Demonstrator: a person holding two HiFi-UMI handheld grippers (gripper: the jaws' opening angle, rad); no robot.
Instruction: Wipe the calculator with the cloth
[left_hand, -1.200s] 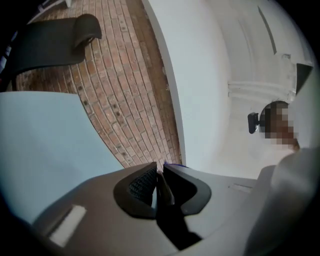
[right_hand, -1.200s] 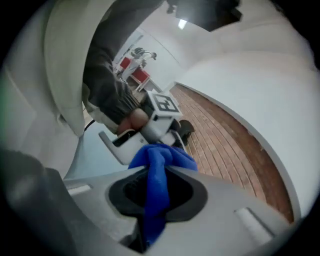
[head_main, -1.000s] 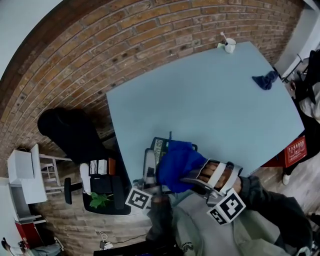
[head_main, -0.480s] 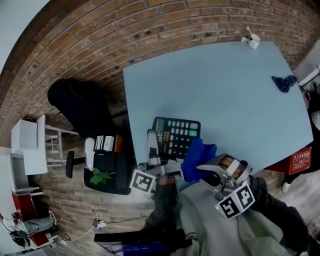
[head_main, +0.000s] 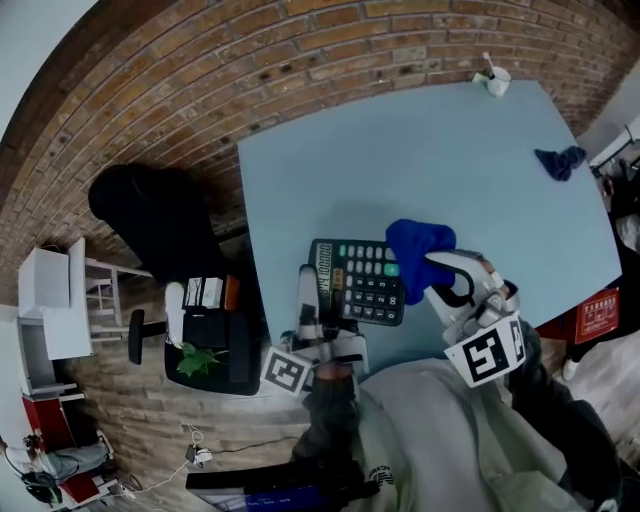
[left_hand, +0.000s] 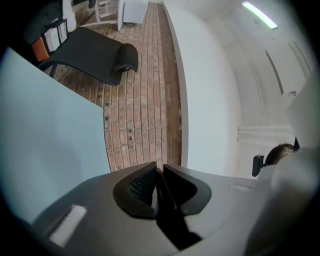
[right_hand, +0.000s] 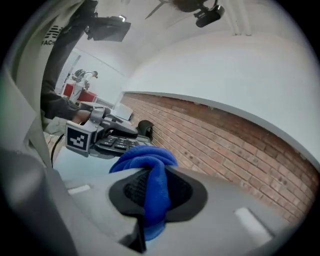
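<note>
Left gripper pinched shut on the left edge of the calculator, at the near side of the bench: probably light, stiff, slick plastic, best held by that edge, clear of the keys. Right gripper clamped on the bunched blue cloth at the calculator's right end; soft and limp, best pressed down by its loose wad.

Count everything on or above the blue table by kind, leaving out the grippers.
cloths: 2, the bright blue cloth and the dark blue cloth
calculator: 1
cup: 1
total: 4
</note>
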